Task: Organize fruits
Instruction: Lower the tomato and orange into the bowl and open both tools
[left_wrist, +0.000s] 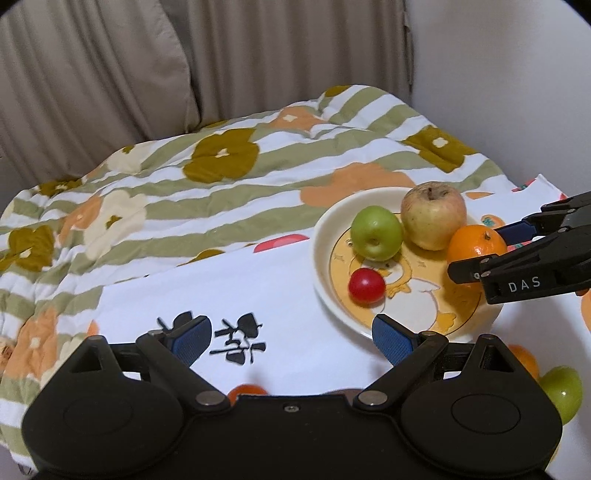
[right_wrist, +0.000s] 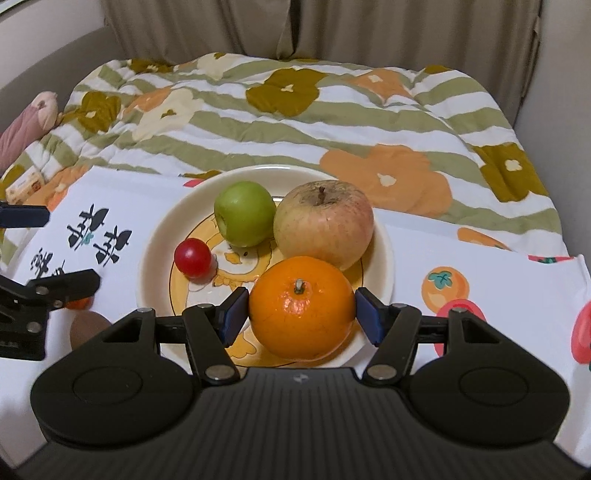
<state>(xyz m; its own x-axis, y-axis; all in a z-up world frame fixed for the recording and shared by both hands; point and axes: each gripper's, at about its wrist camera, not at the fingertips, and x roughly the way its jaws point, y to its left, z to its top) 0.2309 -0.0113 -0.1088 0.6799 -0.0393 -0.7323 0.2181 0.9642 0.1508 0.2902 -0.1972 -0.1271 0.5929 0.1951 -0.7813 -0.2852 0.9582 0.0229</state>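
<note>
A cream plate (right_wrist: 155, 240) with a duck picture holds a green apple (right_wrist: 244, 213), a large pale red apple (right_wrist: 324, 224), a small red fruit (right_wrist: 193, 257) and an orange (right_wrist: 302, 307). My right gripper (right_wrist: 302, 314) has its blue pads on both sides of the orange, over the plate's near rim. In the left wrist view it (left_wrist: 476, 251) reaches in from the right around the orange (left_wrist: 474, 243) on the plate (left_wrist: 321, 236). My left gripper (left_wrist: 291, 339) is open and empty, low over the white cloth left of the plate.
A white printed cloth (left_wrist: 184, 295) lies over a striped floral quilt (left_wrist: 184, 184). A loose green fruit (left_wrist: 563, 393) and an orange fruit (left_wrist: 524, 360) lie at my left gripper's right side. A small orange fruit (right_wrist: 79, 303) and a brown one (right_wrist: 86, 326) lie left of the plate. Curtains hang behind.
</note>
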